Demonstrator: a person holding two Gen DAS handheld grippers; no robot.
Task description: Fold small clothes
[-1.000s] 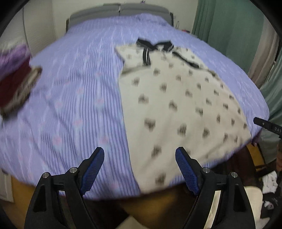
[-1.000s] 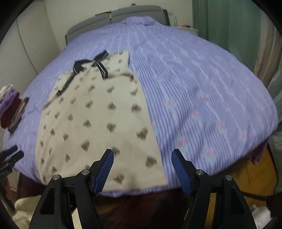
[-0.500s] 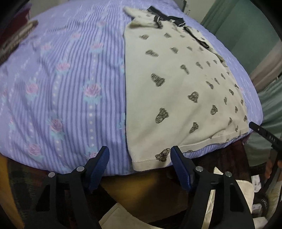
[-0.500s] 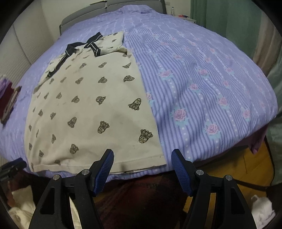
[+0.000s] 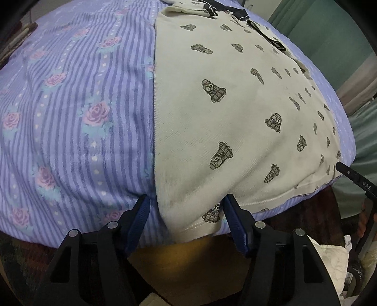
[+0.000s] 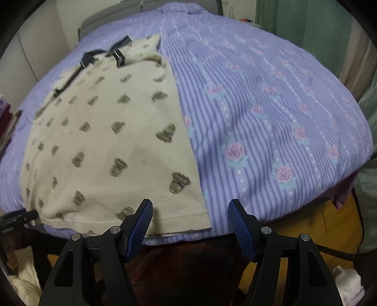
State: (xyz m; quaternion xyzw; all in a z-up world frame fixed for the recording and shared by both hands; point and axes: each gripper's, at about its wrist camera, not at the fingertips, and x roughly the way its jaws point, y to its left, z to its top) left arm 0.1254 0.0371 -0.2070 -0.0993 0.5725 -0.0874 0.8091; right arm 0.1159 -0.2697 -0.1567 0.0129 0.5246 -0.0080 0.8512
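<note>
A cream shirt [image 5: 235, 122] with dark bell-shaped prints and a black collar lies flat on a bed with a purple striped rose cover [image 5: 70, 113]. My left gripper [image 5: 185, 207] is open, its blue fingers either side of the shirt's near left hem corner at the bed edge. In the right wrist view the shirt [image 6: 101, 146] lies left of centre. My right gripper [image 6: 190, 210] is open, its fingers astride the shirt's near right hem corner. The right gripper's tip [image 5: 355, 180] shows at the right edge of the left wrist view.
Green curtains [image 5: 329, 30] hang to the right of the bed. A grey headboard [image 6: 113, 14] stands at the far end. Dark red and purple folded items [image 6: 7, 127] lie at the bed's left edge. White cloth [image 6: 348, 282] lies on the wooden floor below.
Both grippers have moved forward and down toward the shirt's near hem. The left one now brackets the left corner, the right one the right corner. Both stay open.
</note>
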